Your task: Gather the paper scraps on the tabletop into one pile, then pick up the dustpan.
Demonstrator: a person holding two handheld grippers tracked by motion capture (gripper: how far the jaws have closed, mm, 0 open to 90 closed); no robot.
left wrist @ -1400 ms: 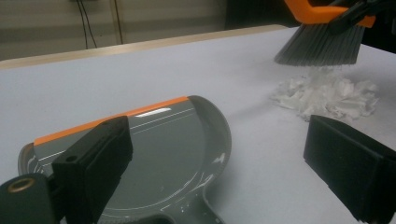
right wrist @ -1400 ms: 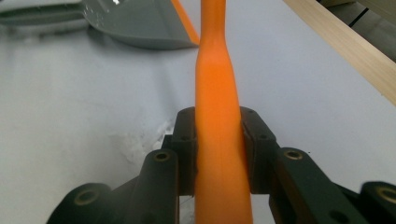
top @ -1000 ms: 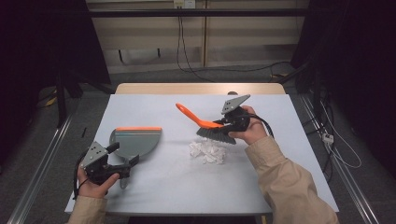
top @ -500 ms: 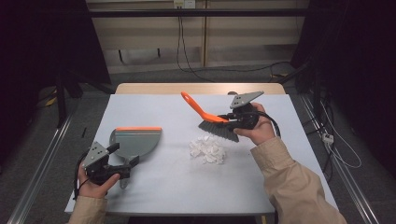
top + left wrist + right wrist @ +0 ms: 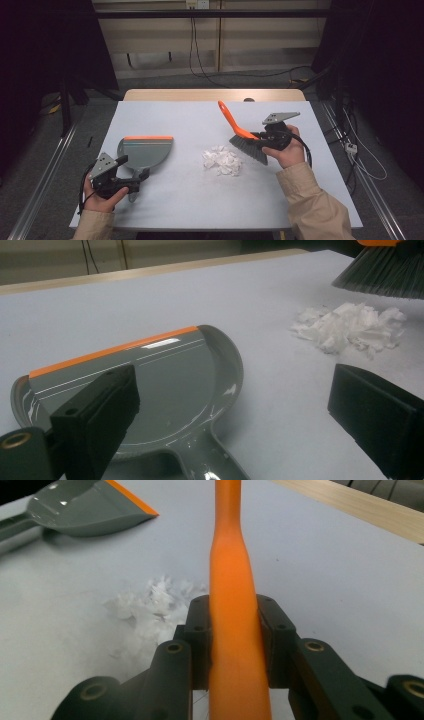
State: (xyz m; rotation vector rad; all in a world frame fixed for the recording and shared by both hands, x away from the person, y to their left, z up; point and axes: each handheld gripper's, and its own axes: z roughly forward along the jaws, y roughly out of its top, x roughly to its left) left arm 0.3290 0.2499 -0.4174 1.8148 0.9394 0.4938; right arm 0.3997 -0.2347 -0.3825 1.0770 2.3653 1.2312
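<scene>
On table, dustpan: grey plastic dustpan with orange lip (image 5: pixel 145 152) is lying flat left of centre; left gripper (image 5: pixel 235 425) is standing wide, jaws straddling its handle without pressing, so it is risking sliding.
Brush: orange-handled grey-bristled brush (image 5: pixel 240 134), clamped in right gripper (image 5: pixel 235 640), is hovering right of scraps; scattering likely.
Scraps: white paper scraps (image 5: pixel 222 161) are lying mid-table.
Hidden: dustpan handle end is being cut off.

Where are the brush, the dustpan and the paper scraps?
brush (image 5: pixel 248 145), high view, on its grey bristles.
dustpan (image 5: pixel 175 375), left gripper view, on its grey tray.
paper scraps (image 5: pixel 222 161), high view, middle of the white pile.
</scene>
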